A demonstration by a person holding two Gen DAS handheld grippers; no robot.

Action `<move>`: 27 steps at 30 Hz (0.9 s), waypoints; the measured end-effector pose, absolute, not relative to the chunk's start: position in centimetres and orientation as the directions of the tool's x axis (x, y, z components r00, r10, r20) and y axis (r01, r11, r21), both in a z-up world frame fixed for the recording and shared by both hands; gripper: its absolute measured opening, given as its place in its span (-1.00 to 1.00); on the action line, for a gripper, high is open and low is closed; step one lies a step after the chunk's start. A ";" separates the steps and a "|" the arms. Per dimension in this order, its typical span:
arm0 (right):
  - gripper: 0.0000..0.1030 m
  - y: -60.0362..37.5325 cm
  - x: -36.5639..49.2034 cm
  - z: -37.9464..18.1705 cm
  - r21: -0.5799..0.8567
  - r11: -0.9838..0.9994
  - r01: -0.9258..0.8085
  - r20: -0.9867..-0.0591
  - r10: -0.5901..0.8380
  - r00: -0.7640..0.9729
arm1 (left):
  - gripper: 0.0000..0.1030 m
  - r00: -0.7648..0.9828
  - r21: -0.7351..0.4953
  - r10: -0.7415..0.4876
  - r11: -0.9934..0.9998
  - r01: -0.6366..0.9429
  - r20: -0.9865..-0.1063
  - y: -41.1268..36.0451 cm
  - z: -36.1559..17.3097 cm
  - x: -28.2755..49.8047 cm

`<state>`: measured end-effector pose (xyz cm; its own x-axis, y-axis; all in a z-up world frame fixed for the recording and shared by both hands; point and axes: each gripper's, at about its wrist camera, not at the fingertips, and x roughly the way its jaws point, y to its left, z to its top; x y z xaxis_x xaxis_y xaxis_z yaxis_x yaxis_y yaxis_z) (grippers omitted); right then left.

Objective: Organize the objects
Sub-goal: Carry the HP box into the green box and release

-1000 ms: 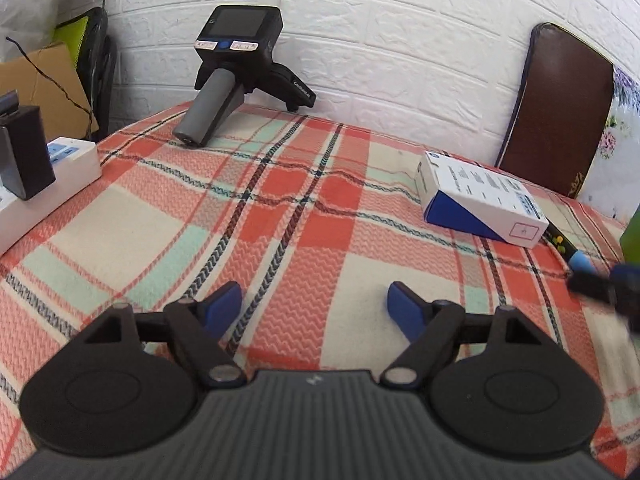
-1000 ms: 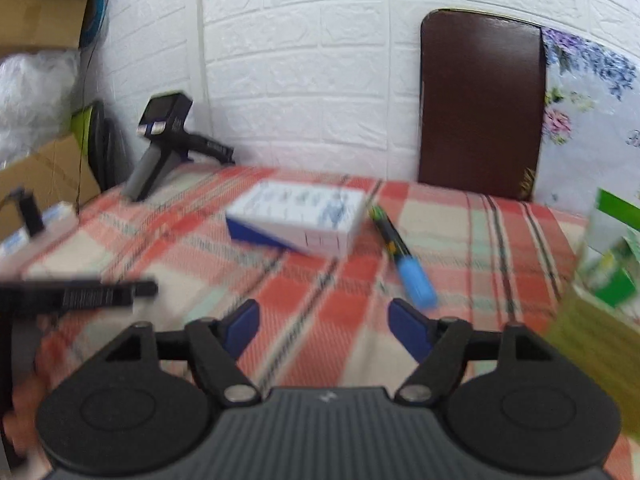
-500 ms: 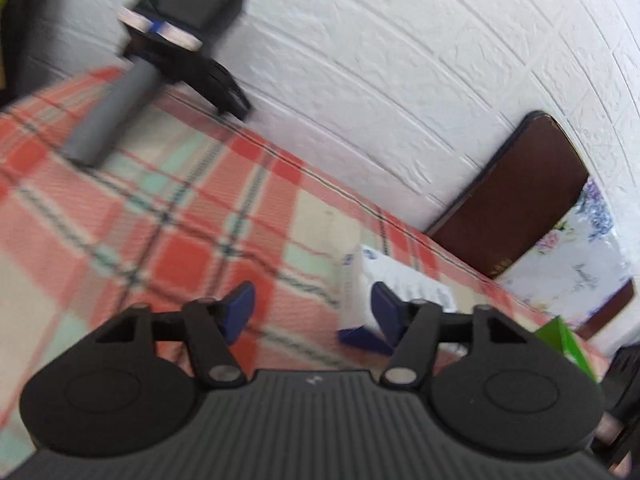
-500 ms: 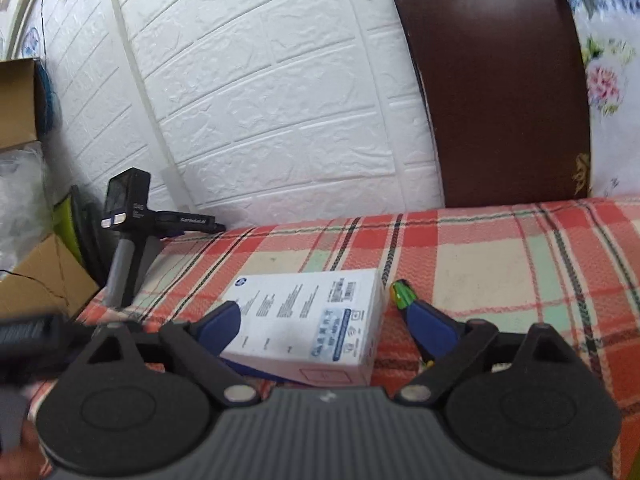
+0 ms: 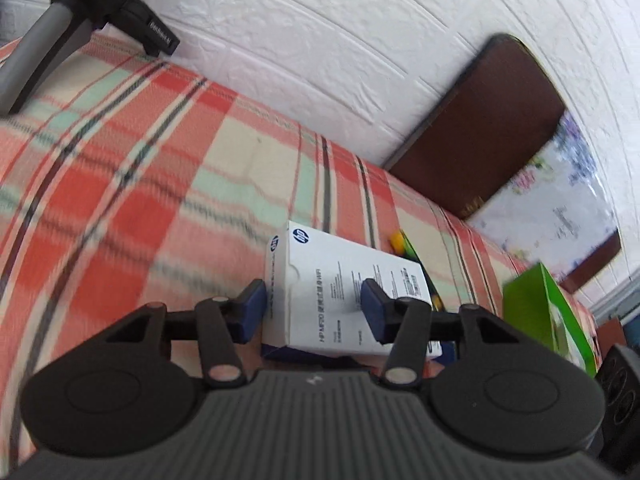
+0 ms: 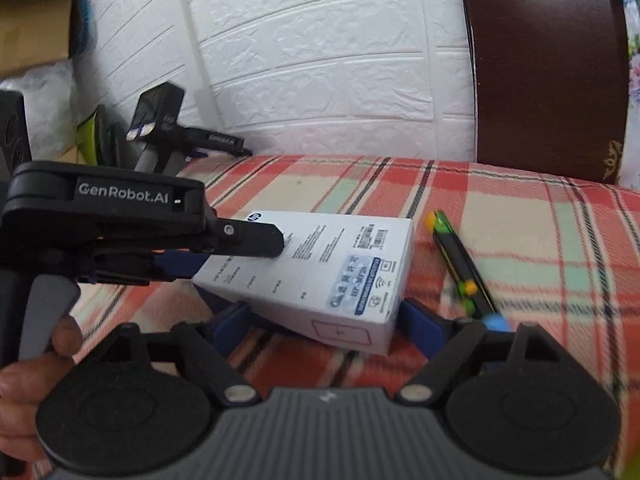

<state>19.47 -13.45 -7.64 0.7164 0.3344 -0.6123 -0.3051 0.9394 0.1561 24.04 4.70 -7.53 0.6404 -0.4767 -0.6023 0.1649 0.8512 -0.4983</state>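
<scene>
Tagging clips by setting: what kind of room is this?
Probably a home room: a plaid cloth covers the surface, with a white brick-pattern wall and brown padded chair back behind.

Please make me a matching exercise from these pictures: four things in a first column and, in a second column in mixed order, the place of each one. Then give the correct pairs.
Column one:
1. white box
2. marker pen
3. brown board
4. spare black handheld device

Column two:
A. stands against the white brick wall
B. lies on the plaid cloth, just right of the box in the right wrist view
C. lies between the open fingers of the left tool and of the right tool
D. sits at the far left end of the cloth, near the wall

Pairs: 1-C, 2-B, 3-A, 4-D
</scene>
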 end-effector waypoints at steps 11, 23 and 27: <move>0.65 -17.0 1.2 -7.7 0.001 0.956 -0.292 -0.606 0.233 0.761 | 0.24 0.555 -0.466 -0.558 0.828 0.313 -0.617 0.4 -8.3 7.9; 0.60 -29.1 -3.8 -0.2 0.003 0.999 0.039 -0.381 -0.035 0.924 | 0.25 0.517 -0.348 -0.677 0.724 0.596 -0.523 -14.4 0.3 8.9; 0.60 -35.0 -2.5 0.2 0.032 0.991 0.131 -0.398 -0.107 0.911 | 0.25 0.464 -0.334 -0.704 0.683 0.650 -0.537 -20.9 0.4 10.3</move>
